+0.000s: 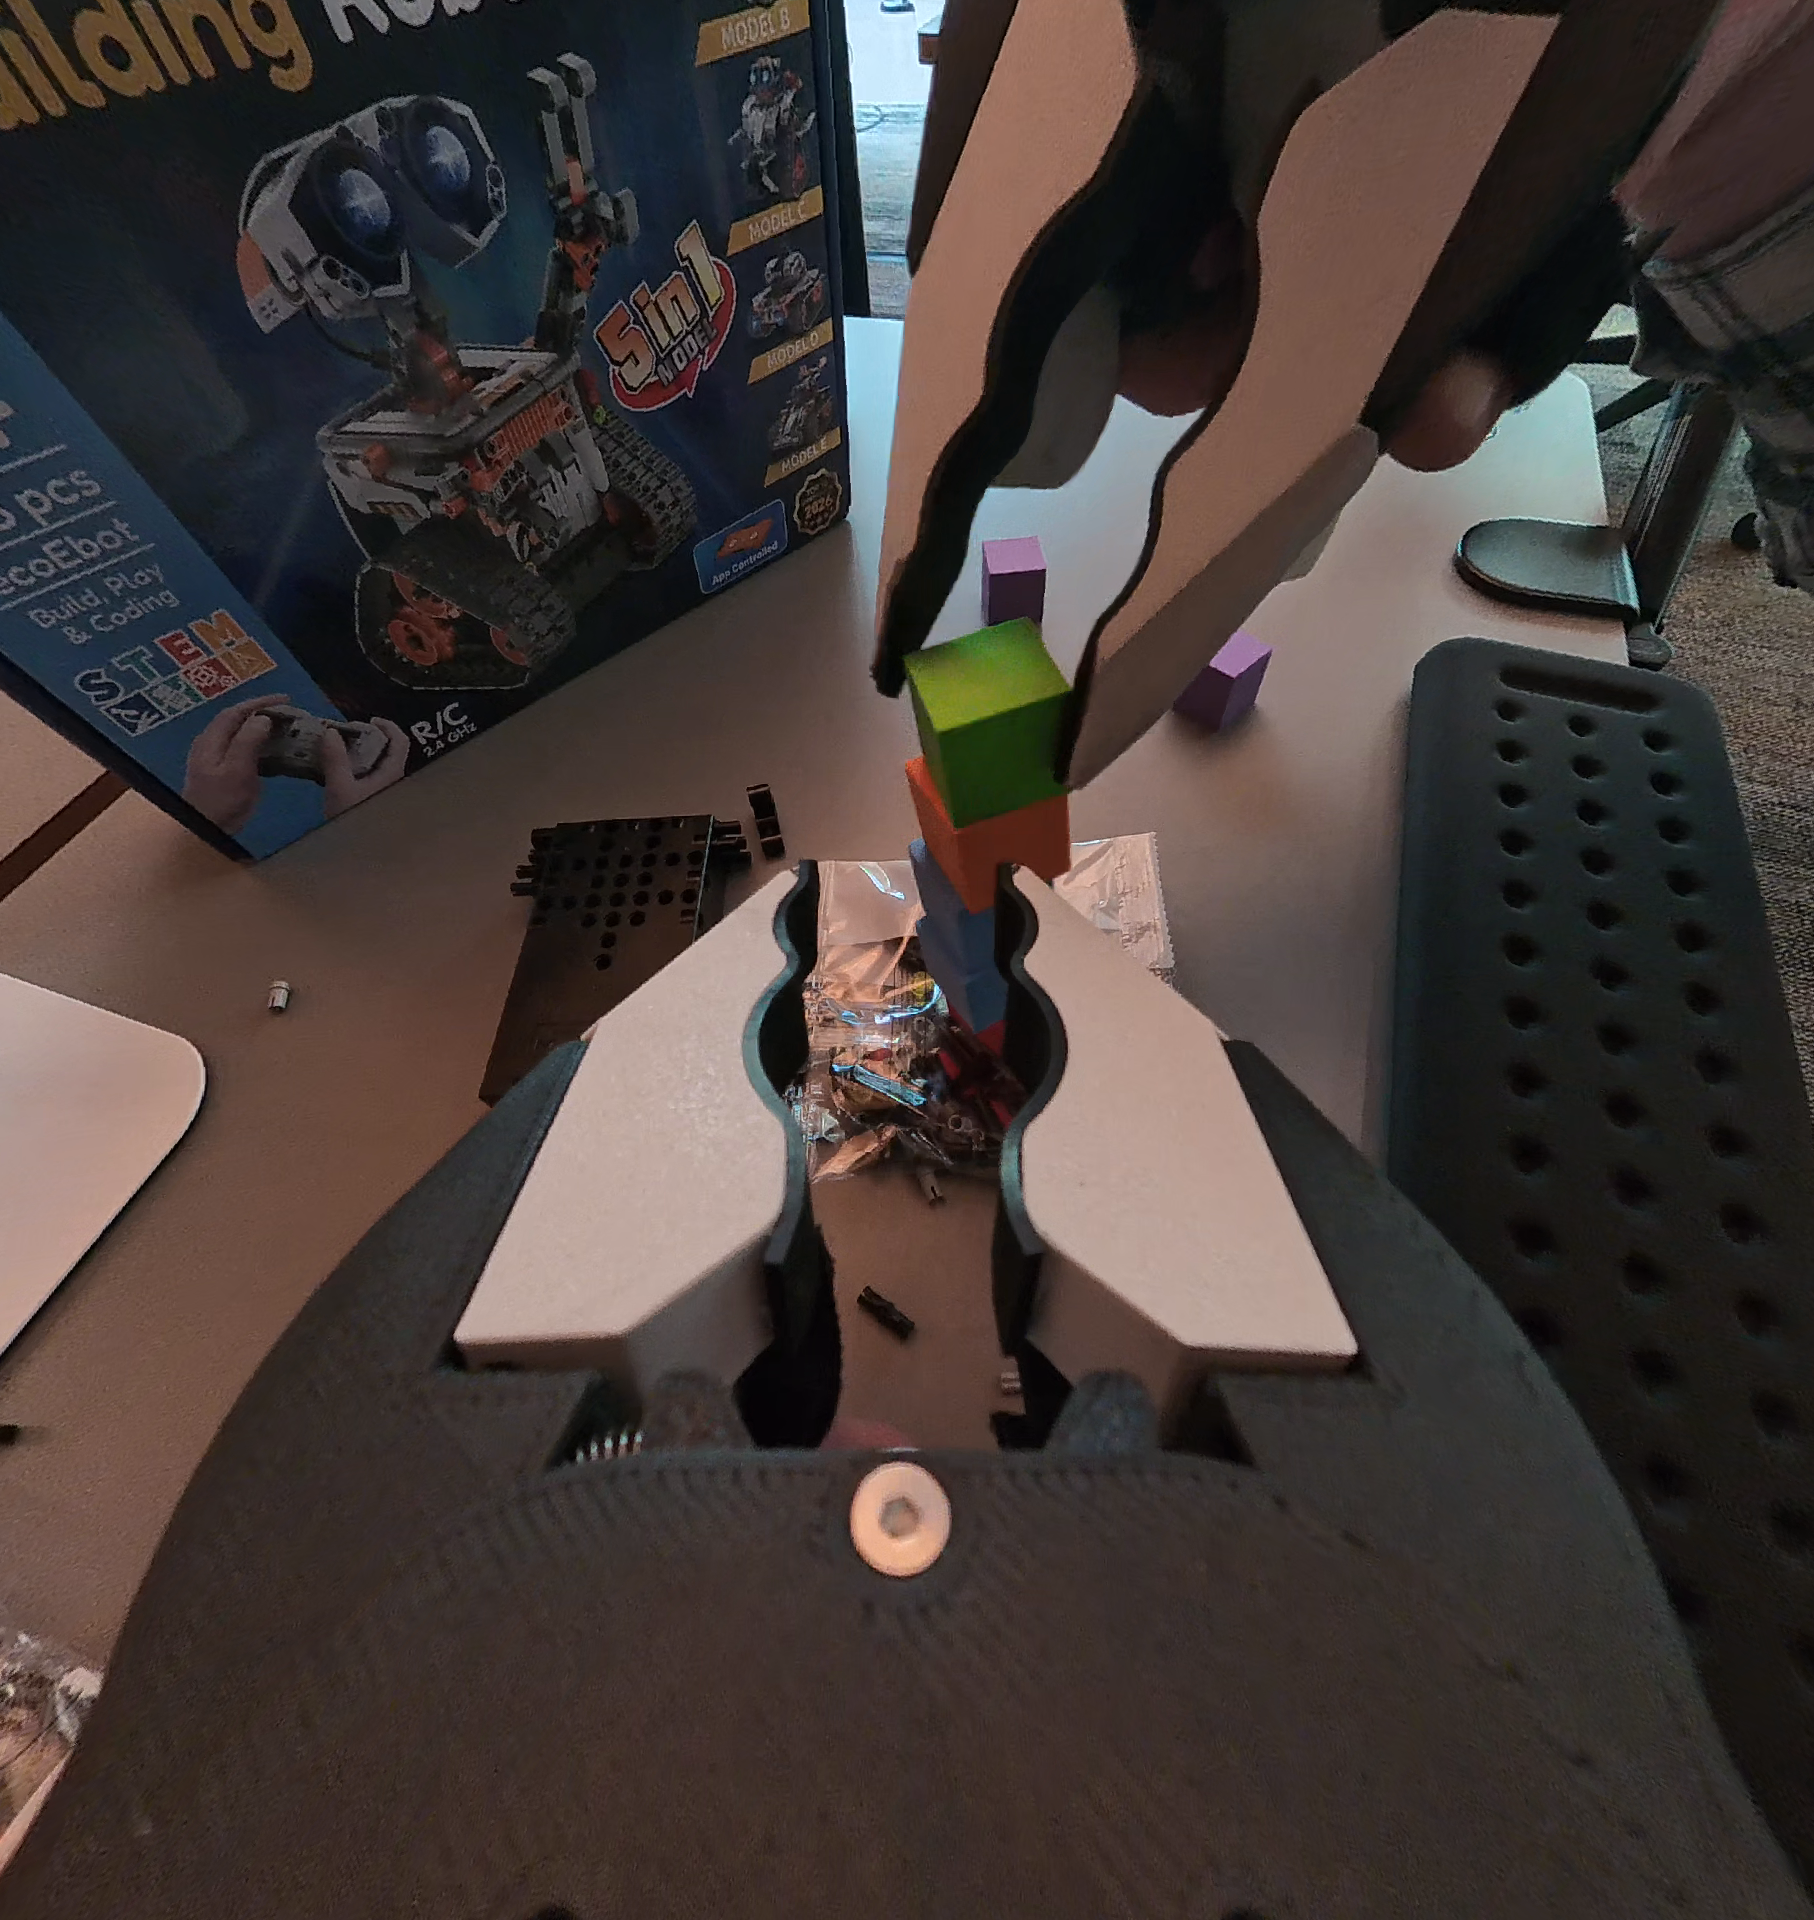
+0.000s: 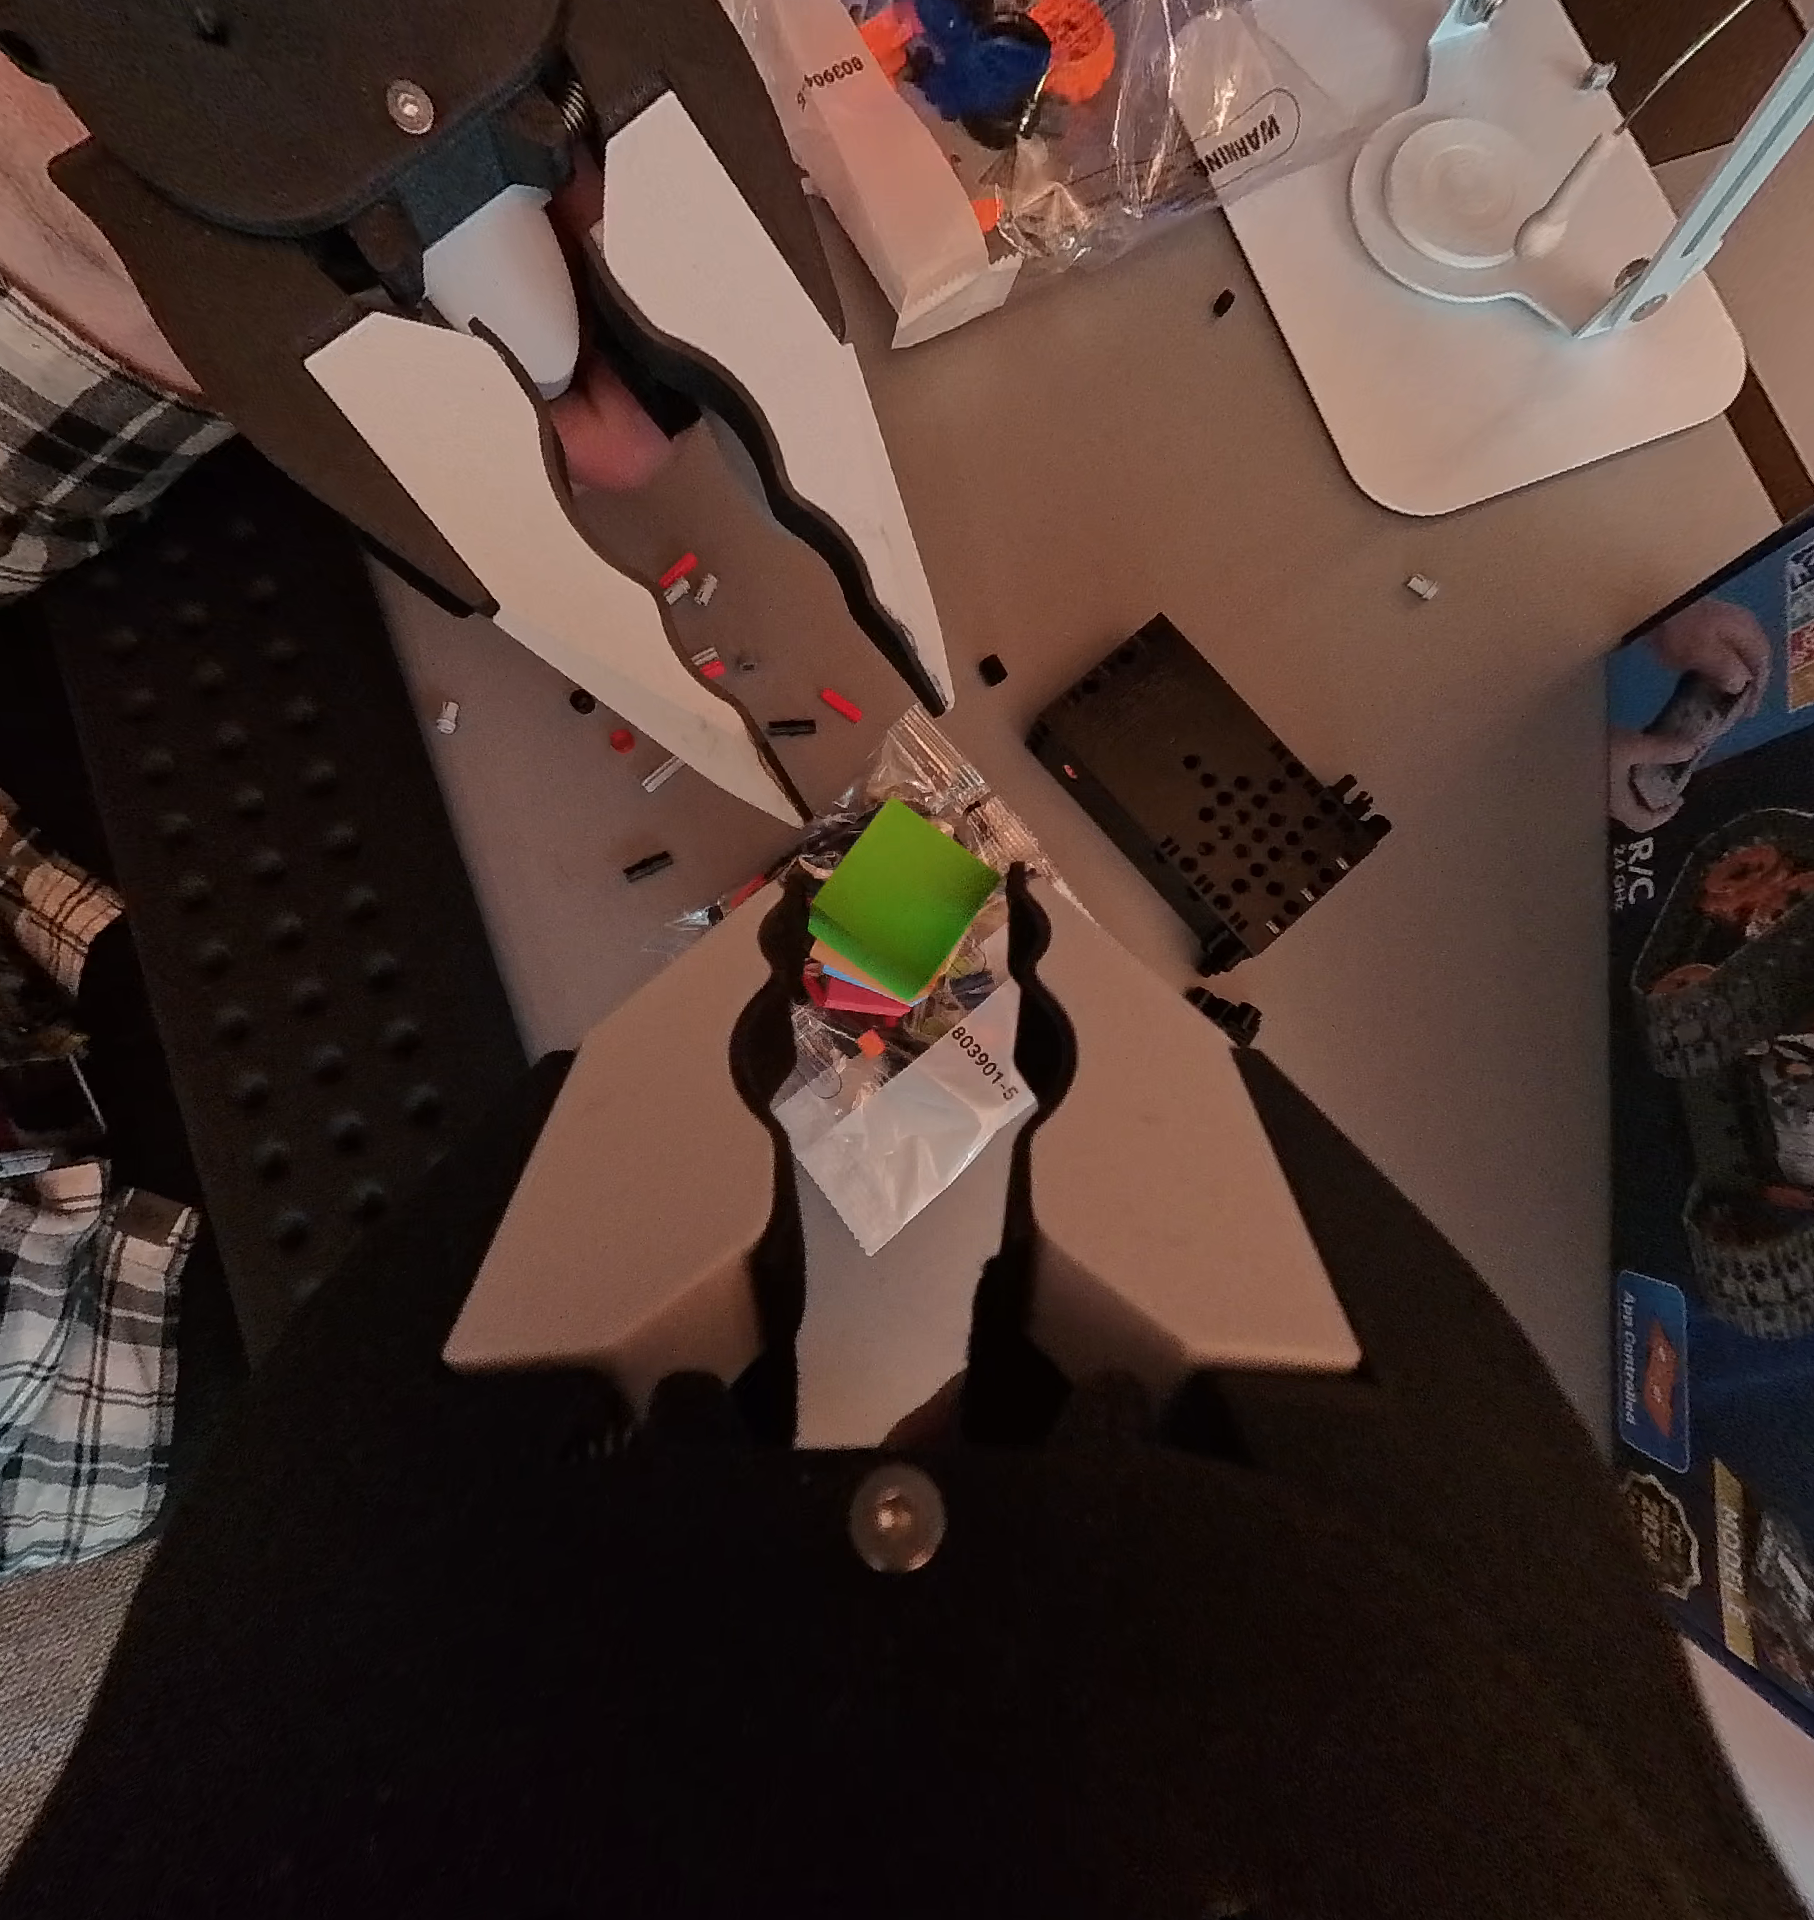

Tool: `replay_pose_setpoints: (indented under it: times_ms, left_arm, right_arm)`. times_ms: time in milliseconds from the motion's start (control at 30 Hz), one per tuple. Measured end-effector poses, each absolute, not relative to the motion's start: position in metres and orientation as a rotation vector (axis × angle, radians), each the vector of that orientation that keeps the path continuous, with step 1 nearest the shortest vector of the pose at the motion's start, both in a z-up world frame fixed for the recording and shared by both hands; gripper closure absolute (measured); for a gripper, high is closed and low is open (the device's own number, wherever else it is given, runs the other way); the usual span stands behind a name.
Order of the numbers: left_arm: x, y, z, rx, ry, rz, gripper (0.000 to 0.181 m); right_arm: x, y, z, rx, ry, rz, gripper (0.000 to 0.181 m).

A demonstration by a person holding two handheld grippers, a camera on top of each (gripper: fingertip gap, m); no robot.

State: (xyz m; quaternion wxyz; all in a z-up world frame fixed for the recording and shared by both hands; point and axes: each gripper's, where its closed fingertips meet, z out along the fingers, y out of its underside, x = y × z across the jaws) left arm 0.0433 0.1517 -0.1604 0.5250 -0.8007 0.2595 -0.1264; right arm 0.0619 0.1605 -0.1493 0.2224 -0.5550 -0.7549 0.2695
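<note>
A leaning stack of cubes stands on a clear bag of small parts (image 1: 882, 1101): a green cube (image 1: 986, 727) on top, then orange (image 1: 996, 847), blue (image 1: 950, 935) and red (image 1: 991, 1039). My right gripper (image 1: 976, 722) comes down from above and is shut on the green cube (image 2: 903, 904), one finger on each side (image 2: 905, 888). My left gripper (image 1: 905, 883) is open and empty, its tips level with the orange and blue cubes, just in front of the stack. In the right wrist view it (image 2: 861, 764) sits close beside the stack.
A blue toy box (image 1: 363, 416) stands at the back left. A black perforated plate (image 1: 612, 914) lies beside the bag. Two purple cubes (image 1: 1014, 577) (image 1: 1225, 681) lie behind the stack. A black chair back (image 1: 1609, 1039) is on the right. A white lamp base (image 2: 1485, 312), another bag (image 2: 986, 125) and loose small parts lie on the table. Only a small space, under 4 cm, lies between the two pairs of fingers. The black perforated plate (image 1: 612, 914) is about equally far from each gripper, around 15 centimetres. The right camera catches it too, in the right wrist view (image 2: 1234, 808).
</note>
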Motion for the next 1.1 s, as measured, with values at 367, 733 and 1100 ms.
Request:
replay_pose_setpoints:
  times_ms: [367,733,1100]
  left_arm:
    - [0.040,0.151,-0.157,-1.906,0.607,-0.300,0.149]
    - [0.043,0.151,-0.156,-1.896,0.606,-0.318,0.149]
    - [0.042,0.149,-0.150,-1.866,0.605,-0.336,0.149]
  right_arm:
    - [0.108,0.228,-0.128,-1.610,-1.775,0.648,0.134]
    - [0.200,0.328,-0.262,-2.015,-1.589,0.267,0.149]
    - [0.114,0.229,-0.122,-1.549,-1.725,0.758,0.153]
